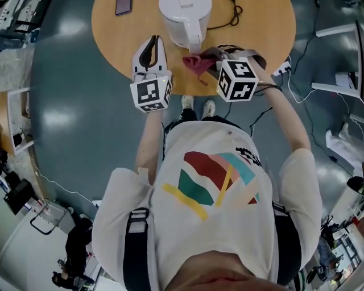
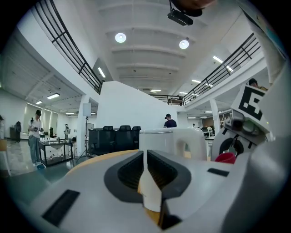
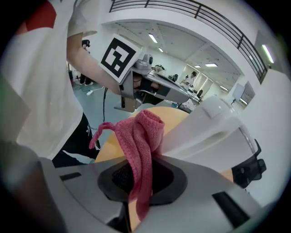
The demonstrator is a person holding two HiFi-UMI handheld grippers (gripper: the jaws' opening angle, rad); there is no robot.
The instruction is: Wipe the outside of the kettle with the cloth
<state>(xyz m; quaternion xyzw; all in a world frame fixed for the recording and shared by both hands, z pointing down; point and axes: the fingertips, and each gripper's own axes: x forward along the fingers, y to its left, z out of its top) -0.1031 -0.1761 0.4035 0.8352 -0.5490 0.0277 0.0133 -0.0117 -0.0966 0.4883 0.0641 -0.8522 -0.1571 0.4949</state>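
Note:
The white kettle (image 1: pixel 185 23) stands on the round wooden table (image 1: pixel 111 34), its handle facing me. A pink knitted cloth (image 1: pixel 196 62) is bunched in my right gripper (image 1: pixel 209 57), which is shut on it just in front of the handle, above the table's near edge. In the right gripper view the cloth (image 3: pixel 141 141) sticks out between the jaws with the kettle (image 3: pixel 213 132) close on the right. My left gripper (image 1: pixel 152 41) is level at the kettle's left, shut and empty. In the left gripper view its jaws meet and the kettle (image 2: pixel 175 143) stands straight ahead.
A dark phone (image 1: pixel 123 5) lies at the table's far left. A black cable (image 1: pixel 230 17) runs off the kettle's right side. A white power strip (image 1: pixel 282 68) and cords lie on the floor to the right. My feet are under the table's near edge (image 1: pixel 170 94).

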